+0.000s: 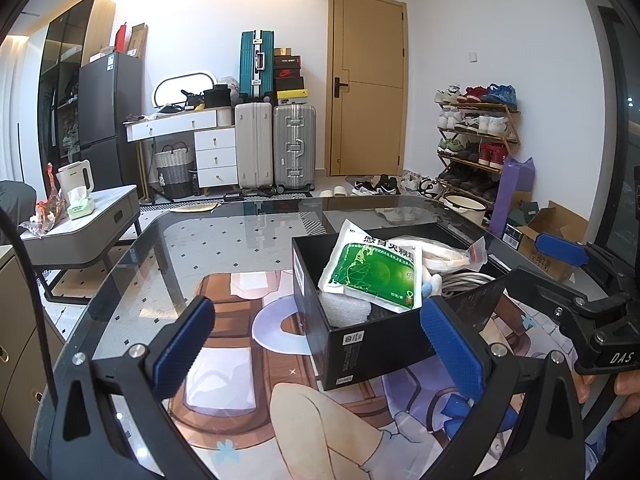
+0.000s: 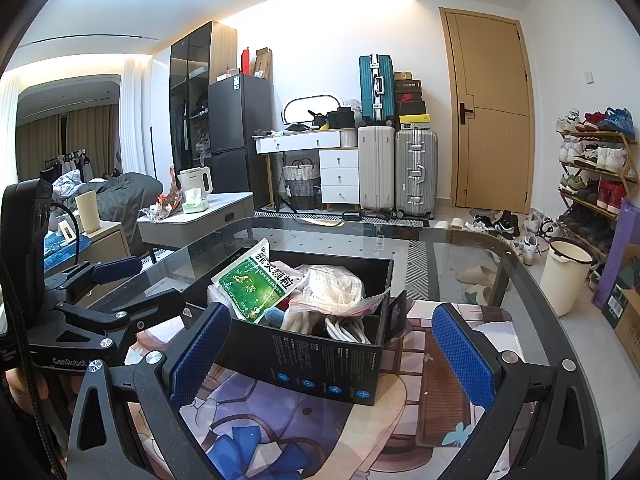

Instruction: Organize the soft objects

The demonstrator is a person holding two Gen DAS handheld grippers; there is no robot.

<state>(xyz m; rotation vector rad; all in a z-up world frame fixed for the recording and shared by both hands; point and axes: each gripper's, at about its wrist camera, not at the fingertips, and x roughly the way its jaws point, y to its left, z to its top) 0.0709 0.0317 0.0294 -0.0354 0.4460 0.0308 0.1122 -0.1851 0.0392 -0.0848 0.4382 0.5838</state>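
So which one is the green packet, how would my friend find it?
Find the glass table, then the black box standing on it. The green packet lies tilted on top of the pile at the box's left end. It is the only flat white pouch with a bright green picture; beside it are a clear bag of whitish stuff and white cord.

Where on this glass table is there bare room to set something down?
The glass table shows bare top left of the black box, toward the far rim, and behind it. The box itself is crowded: green packet, bagged white cloth, white cable.
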